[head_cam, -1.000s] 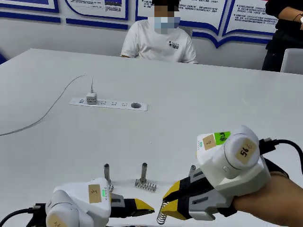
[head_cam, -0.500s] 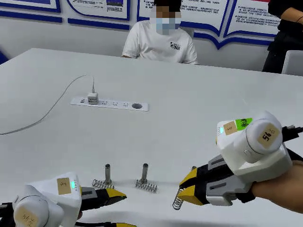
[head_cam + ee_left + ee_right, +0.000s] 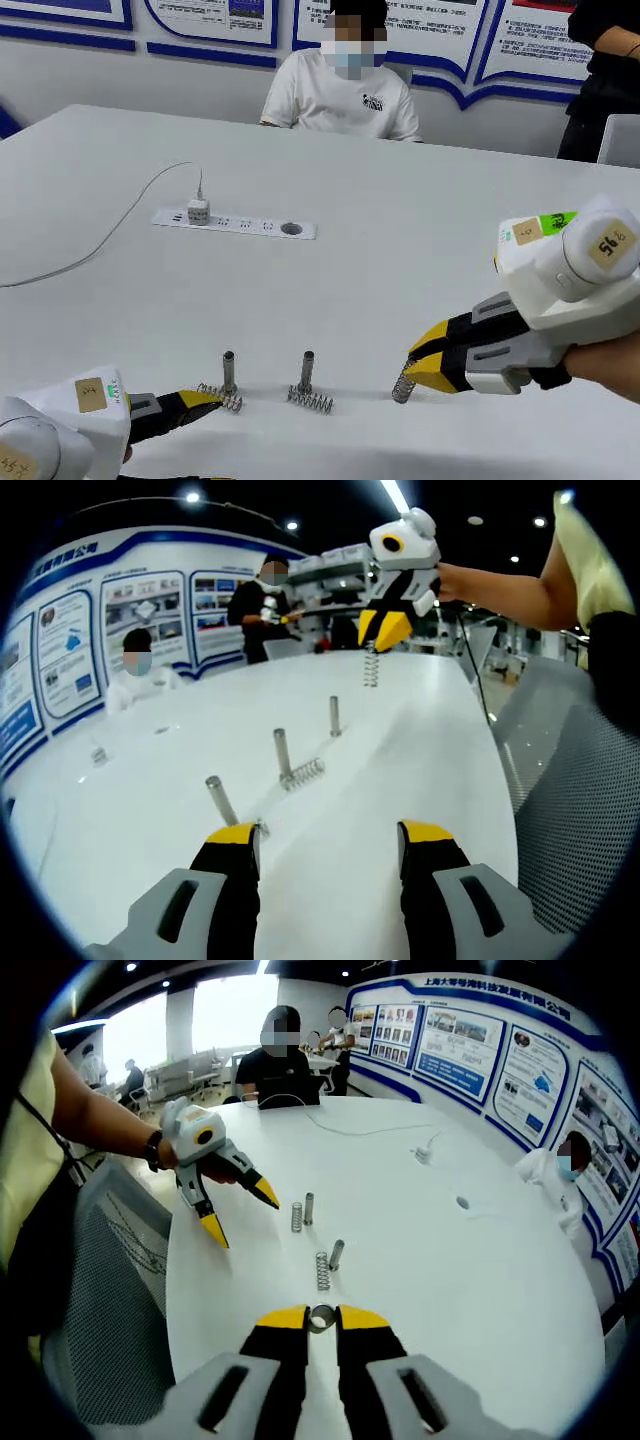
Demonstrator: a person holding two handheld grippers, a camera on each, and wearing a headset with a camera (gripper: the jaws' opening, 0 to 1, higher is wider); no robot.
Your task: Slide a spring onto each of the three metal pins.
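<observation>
Head view, gripping one spring (image 3: 403, 385) upright in the closed right hand-held gripper (image 3: 420, 365), lining it up near the end pin (image 3: 334, 715) for threading, left hand-held gripper (image 3: 330, 835) spread wide, empty.

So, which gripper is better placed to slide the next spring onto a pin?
Right. The right gripper is shut on a spring that hangs near the end pin. The left gripper is open and empty, by the opposite end pin.

Dull grey metal pins (image 3: 229, 368), bright wire spring (image 3: 403, 386), smooth matt white table (image 3: 400, 255)
</observation>
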